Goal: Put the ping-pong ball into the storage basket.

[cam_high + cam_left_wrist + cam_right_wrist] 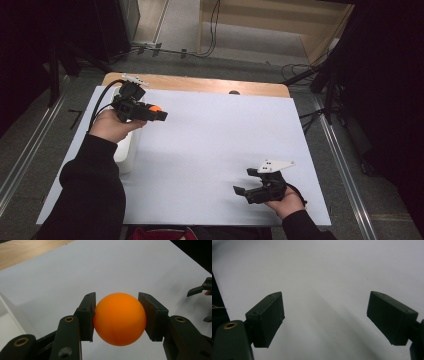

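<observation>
Left tongs clamp orange ball

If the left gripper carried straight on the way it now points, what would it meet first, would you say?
Probably nothing soon: the left gripper, shut on the orange ball, points across bare white table. In its own view the right gripper sits off to the side, though depth is unclear.

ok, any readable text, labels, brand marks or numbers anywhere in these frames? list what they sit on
None readable.
Round orange ball clamped in the left gripper: plain surface, no print visible.
White table sheet: blank.
White container by the left forearm: no marking can be made out.
Right gripper, jaws open: black pads bare; its pale three-cornered plate shows dark spots, too small to read as characters.
</observation>
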{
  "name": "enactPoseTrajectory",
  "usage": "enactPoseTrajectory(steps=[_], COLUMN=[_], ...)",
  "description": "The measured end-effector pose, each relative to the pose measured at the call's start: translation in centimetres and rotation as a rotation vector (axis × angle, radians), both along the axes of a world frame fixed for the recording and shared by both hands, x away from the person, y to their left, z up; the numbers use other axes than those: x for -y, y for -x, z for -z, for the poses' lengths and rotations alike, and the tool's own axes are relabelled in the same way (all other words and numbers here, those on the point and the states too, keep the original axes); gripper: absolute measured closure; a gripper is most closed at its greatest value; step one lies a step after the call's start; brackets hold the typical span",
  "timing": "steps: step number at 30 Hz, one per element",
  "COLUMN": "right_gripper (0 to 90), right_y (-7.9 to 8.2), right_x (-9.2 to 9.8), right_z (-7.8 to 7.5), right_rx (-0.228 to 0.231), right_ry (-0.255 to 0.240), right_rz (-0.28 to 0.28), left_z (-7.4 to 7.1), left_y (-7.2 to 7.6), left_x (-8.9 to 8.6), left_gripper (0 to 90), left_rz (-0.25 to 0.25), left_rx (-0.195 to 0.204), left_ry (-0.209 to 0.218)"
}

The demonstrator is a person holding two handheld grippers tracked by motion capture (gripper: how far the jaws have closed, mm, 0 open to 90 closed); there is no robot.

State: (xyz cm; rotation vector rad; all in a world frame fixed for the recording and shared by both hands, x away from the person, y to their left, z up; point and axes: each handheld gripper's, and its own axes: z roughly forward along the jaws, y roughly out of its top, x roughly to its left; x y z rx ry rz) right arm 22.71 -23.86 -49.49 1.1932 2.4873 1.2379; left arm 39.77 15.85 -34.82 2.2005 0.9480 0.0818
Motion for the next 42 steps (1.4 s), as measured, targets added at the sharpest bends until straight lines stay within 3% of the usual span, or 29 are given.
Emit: enactPoseTrajectory(steps=[8, 16, 25, 32, 42], right_gripper=[13.2, 13.2, 13.2, 13.2, 13.2], right_y=[0.0, -0.1, 0.1, 0.0, -0.1], right_x=[-0.3, -0.4, -0.5, -0.3, -0.1], right_z=[0.0, 0.1, -0.1, -0.1, 0.0], right_rx=[0.011, 0.016, 0.021, 0.029, 0.006], right_ry=[-0.004, 0.015, -0.012, -0.022, -0.013], right_rz=[-0.015, -0.039, -0.067, -0.056, -0.029], left_z=[0.2, 0.0, -0.3, -0.3, 0.0], left_y=[-0.1, -0.3, -0.2, -0.3, -0.6], left_x=[-1.0, -3.1, -4.7, -6.3, -8.8], left_gripper=[50.9, 50.9, 50.9, 50.9, 50.9], left_rz=[-0.02, -0.087, -0.128, -0.183, -0.245], left_rx=[0.001, 0.007, 0.016, 0.027, 0.034], left_ry=[0.005, 0.007, 0.01, 0.007, 0.013])
